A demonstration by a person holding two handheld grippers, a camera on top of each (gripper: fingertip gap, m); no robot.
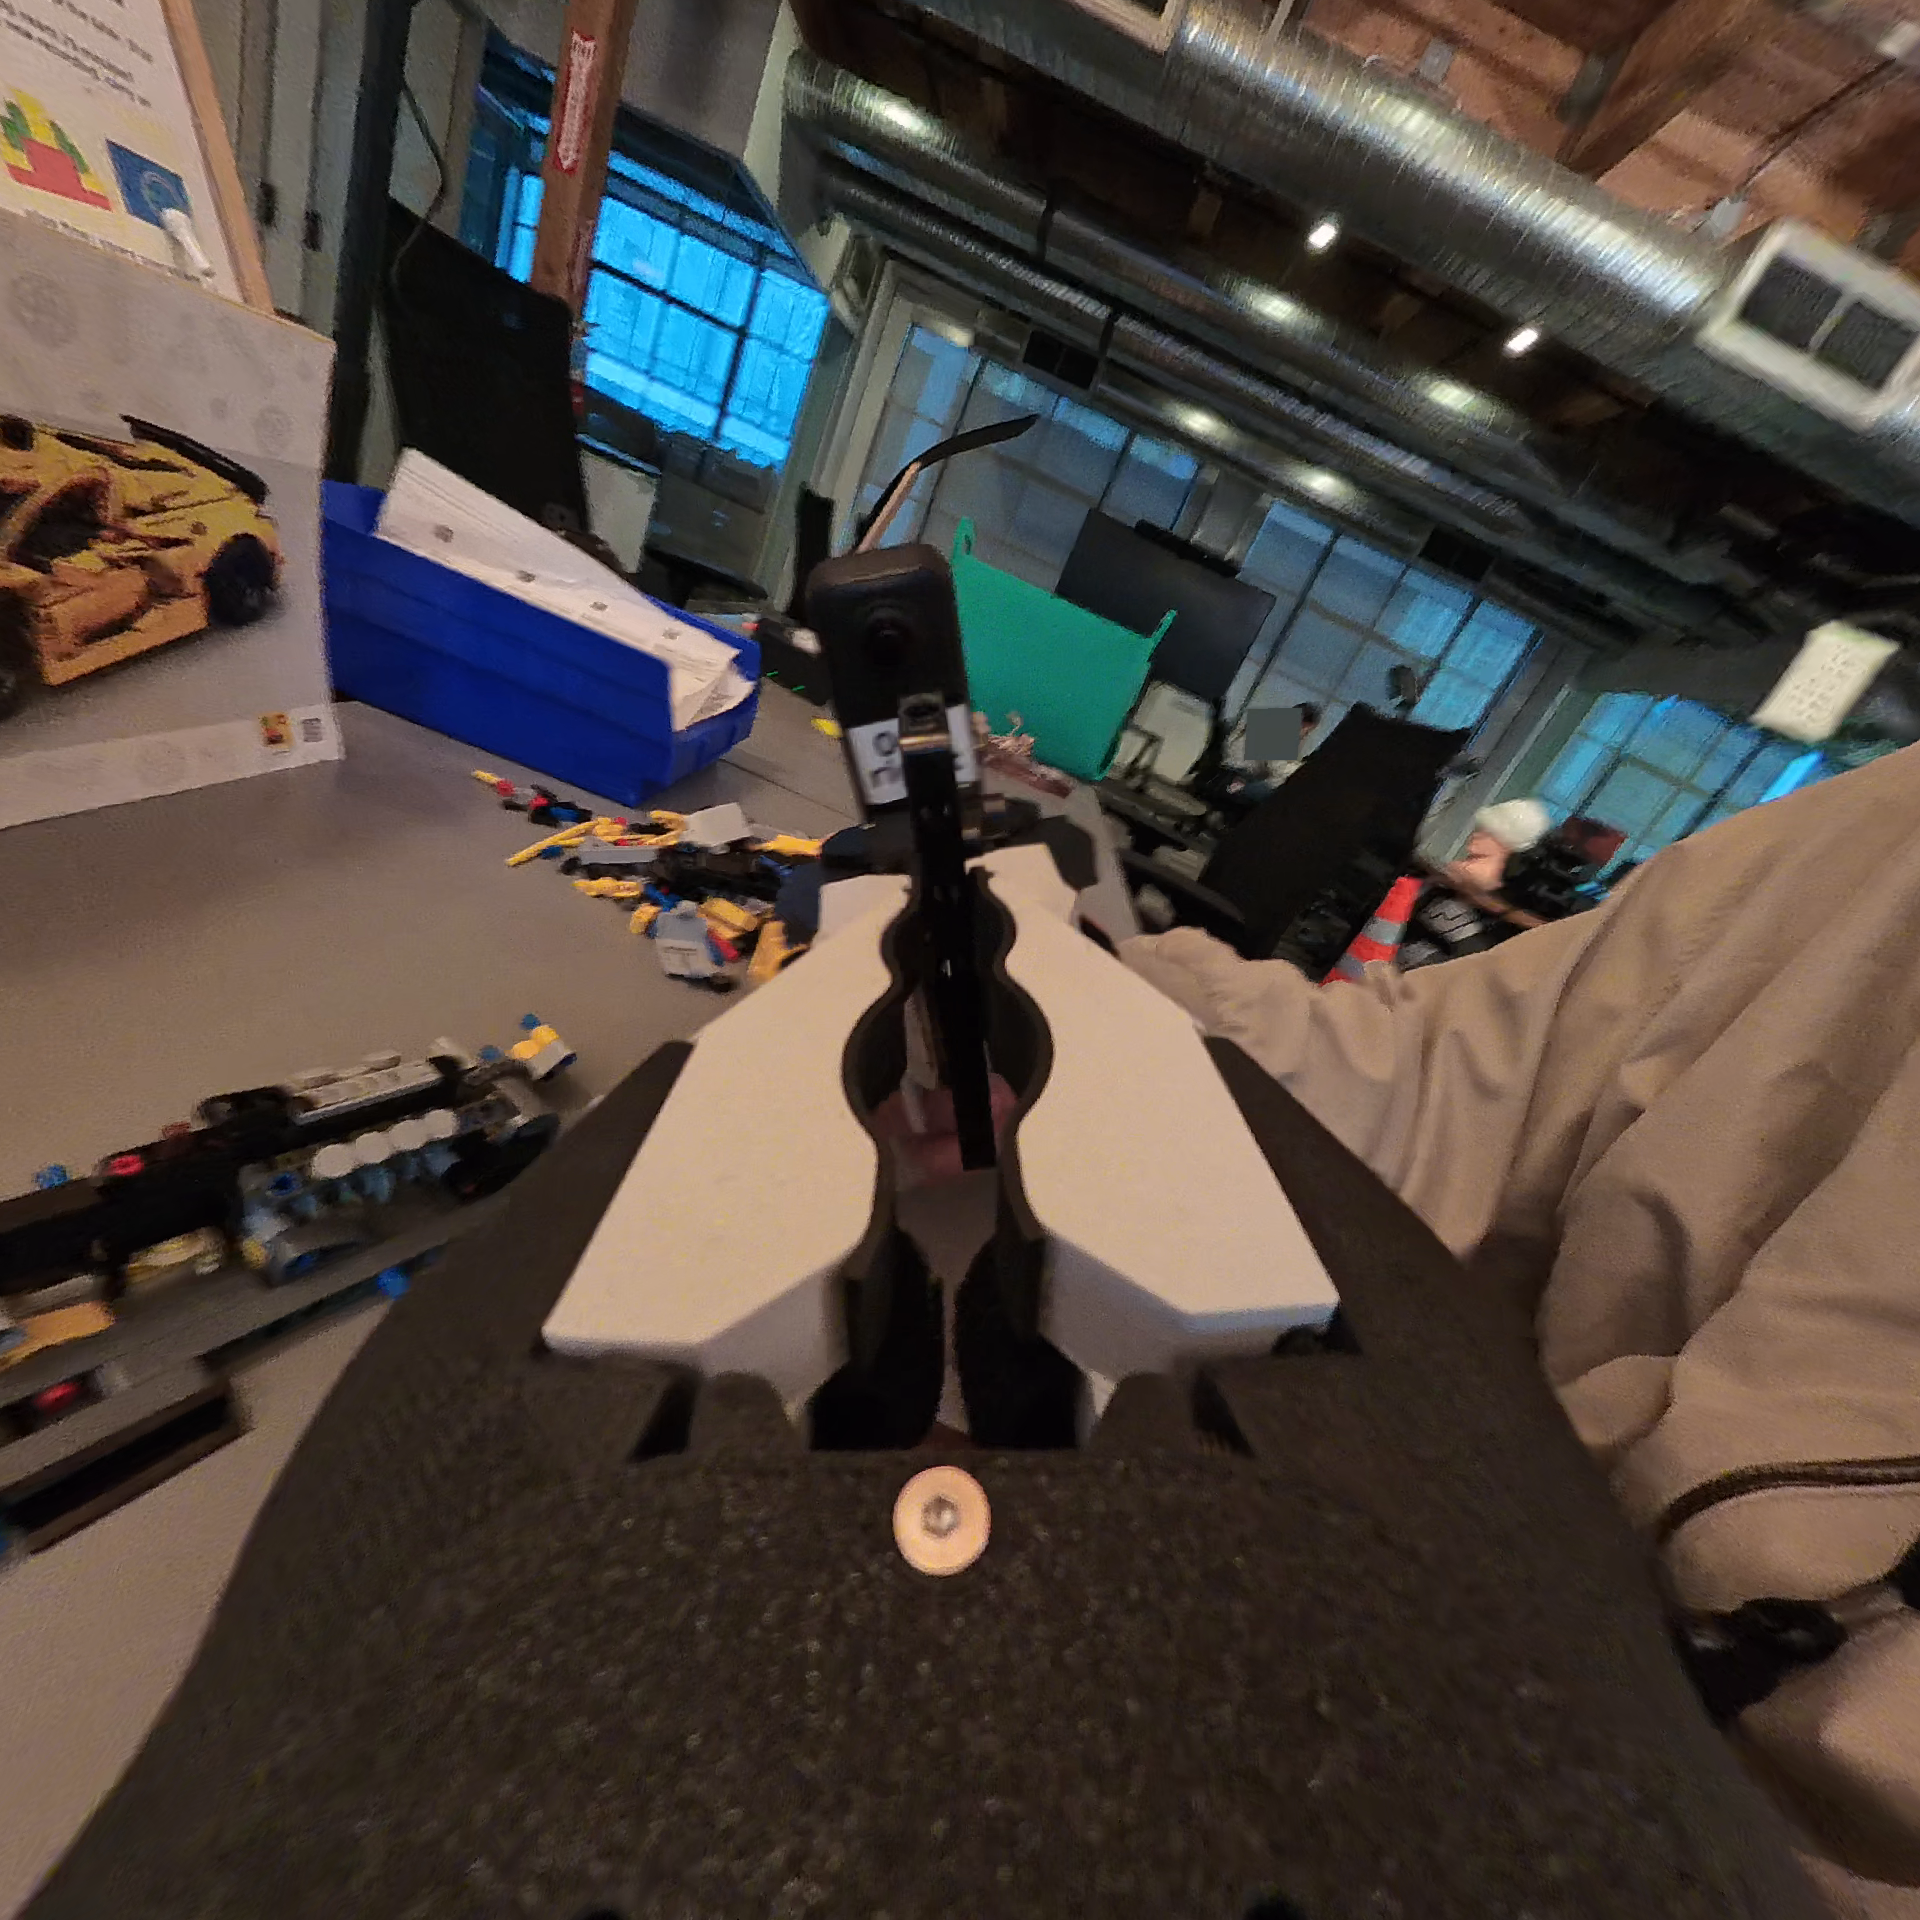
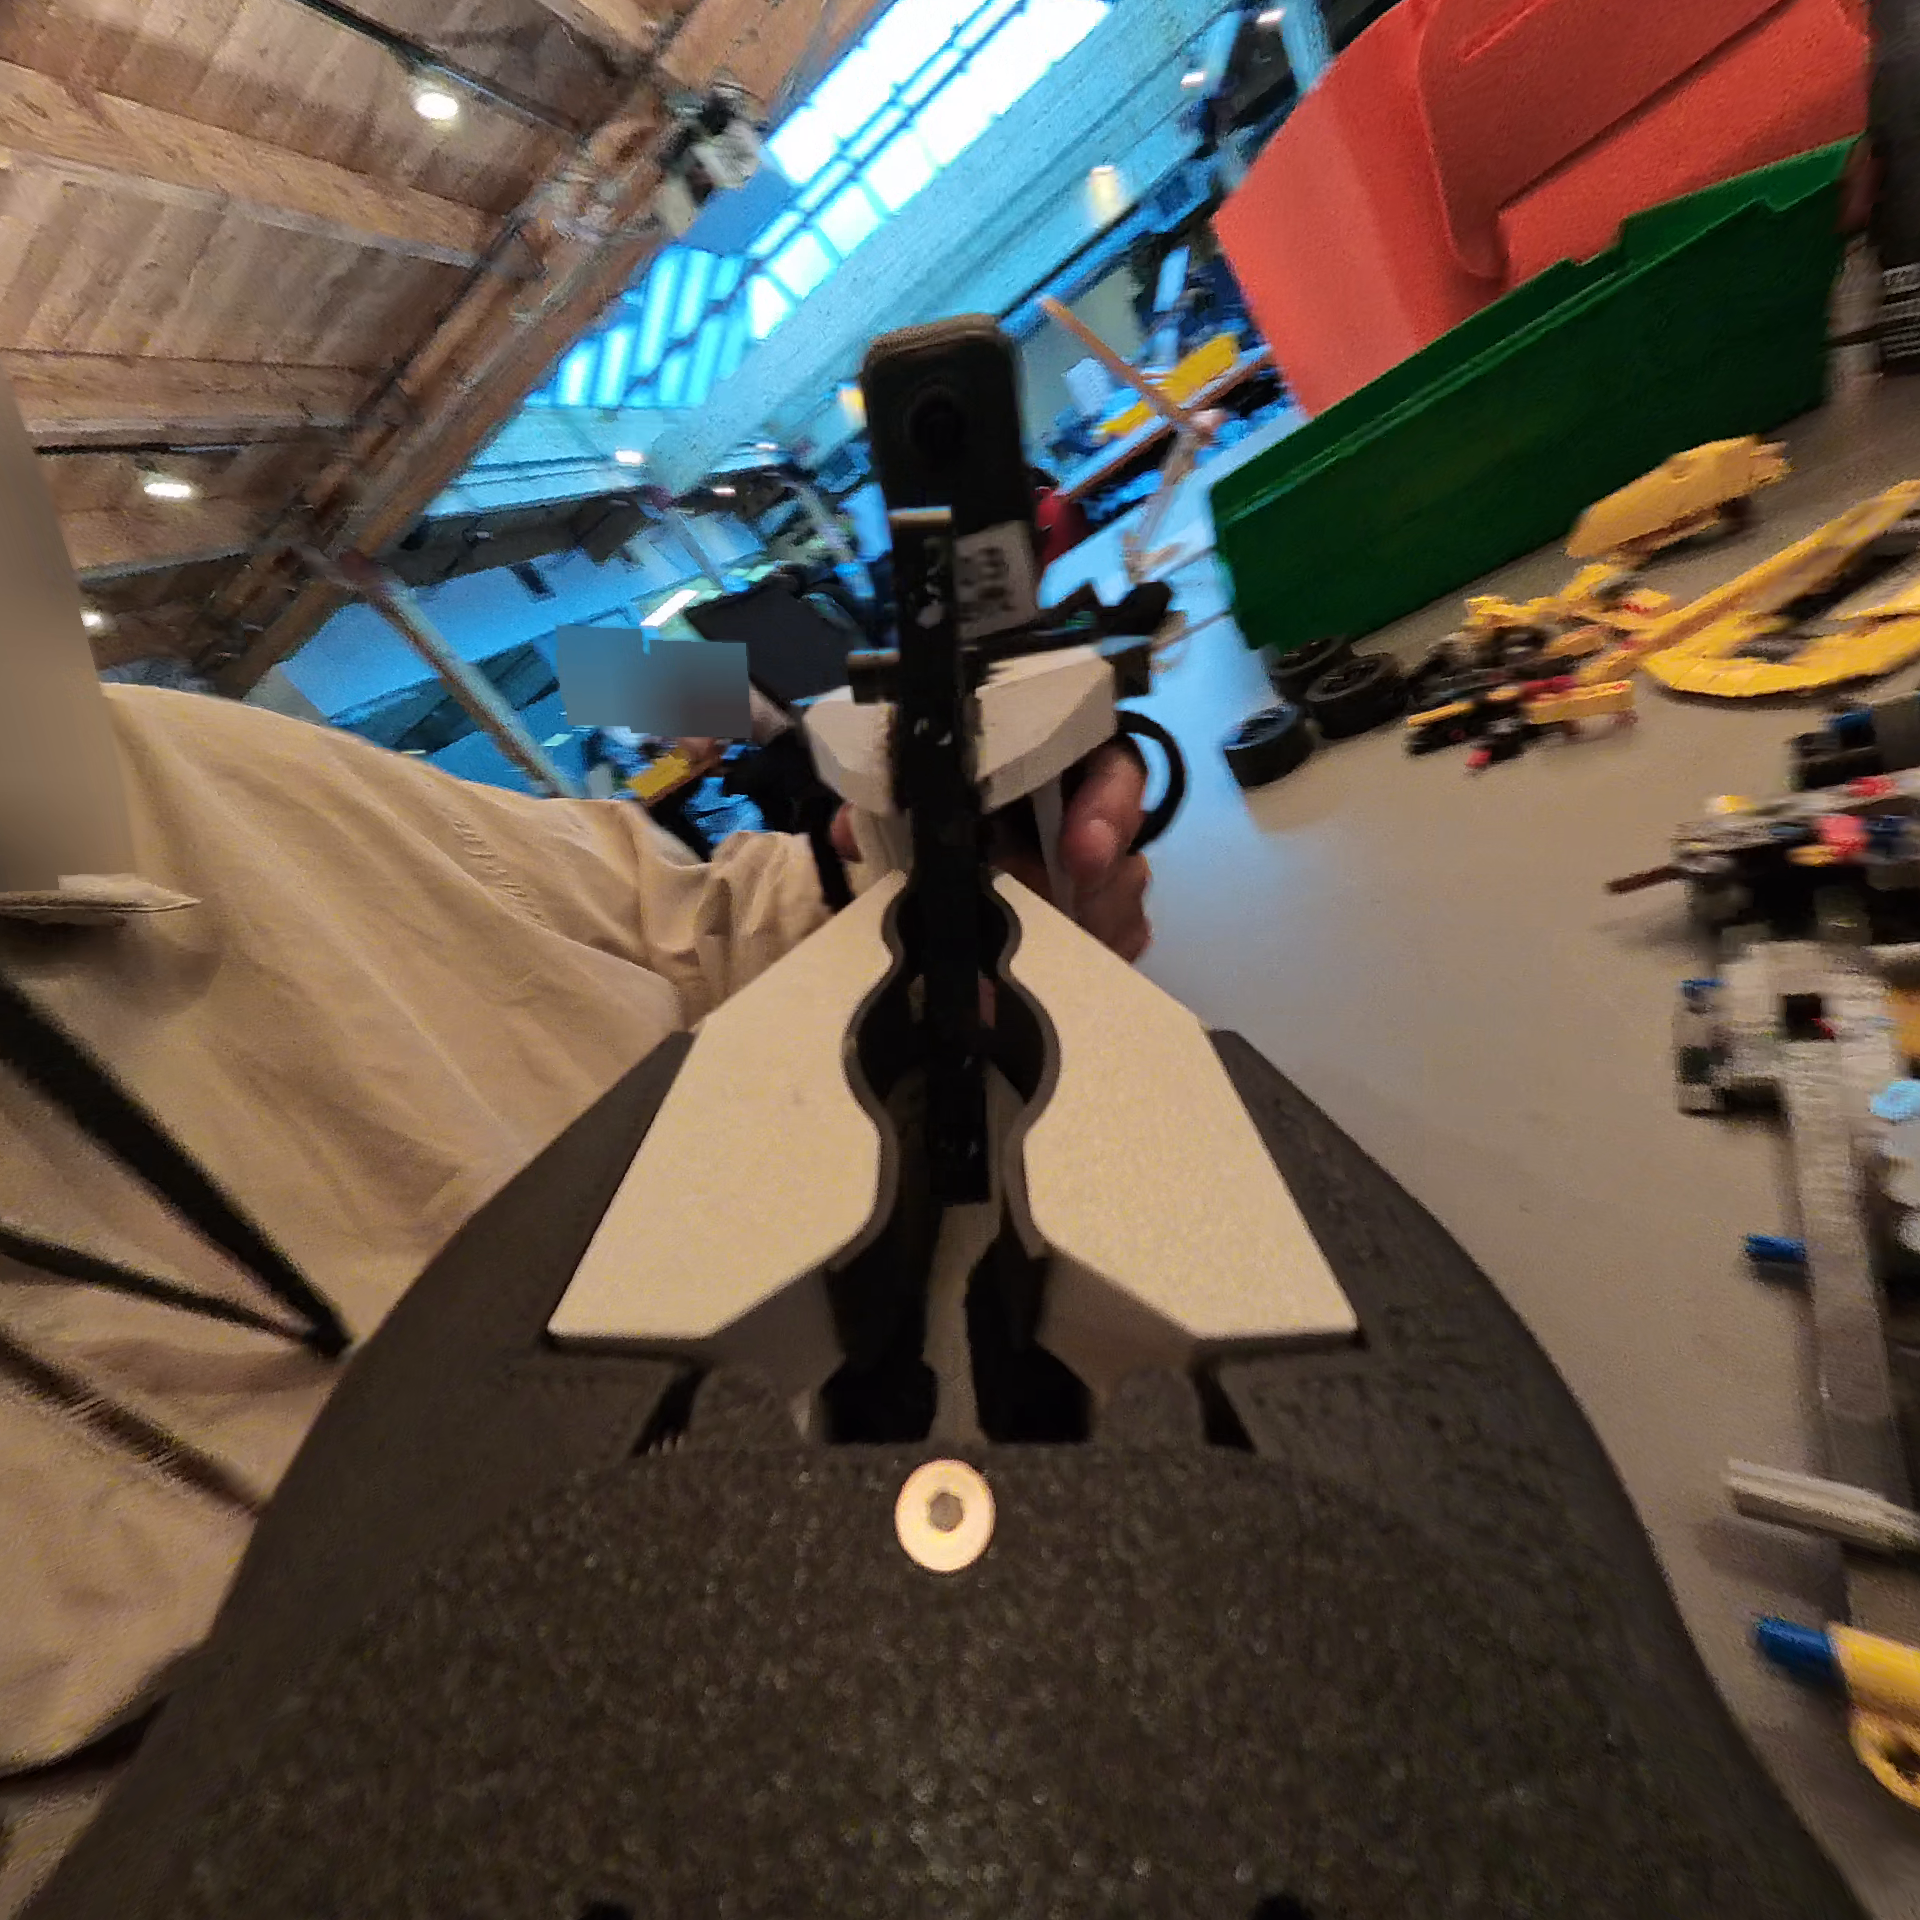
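My left gripper (image 1: 940, 894) is shut on a thin black toy beam (image 1: 951, 997) that runs forward between its white fingers (image 1: 748, 1164). My right gripper (image 2: 948, 894) is shut on a black beam (image 2: 940, 831) in the same way. The two grippers face each other tip to tip, above the grey table (image 1: 312, 935). Each view shows the other gripper straight ahead with its black camera (image 1: 883, 623) (image 2: 940, 436). A hand (image 2: 1101, 842) holds the far gripper in the right wrist view. I cannot tell whether both grip one beam.
A blue bin (image 1: 520, 665) with papers, a box showing a yellow car (image 1: 135, 561), loose bricks (image 1: 675, 873) and a partly built model (image 1: 312, 1132) lie to the left. A green bin (image 2: 1507, 468), orange bin (image 2: 1507, 156), tyres (image 2: 1330, 675) and yellow parts (image 2: 1714, 613) lie to the right. A beige sleeve (image 1: 1558, 1039) is close. My two grippers' fingertips are within a few centimetres of each other. Both grippers' tips are roughly 15 centimetres from the partly built model (image 1: 312, 1132).
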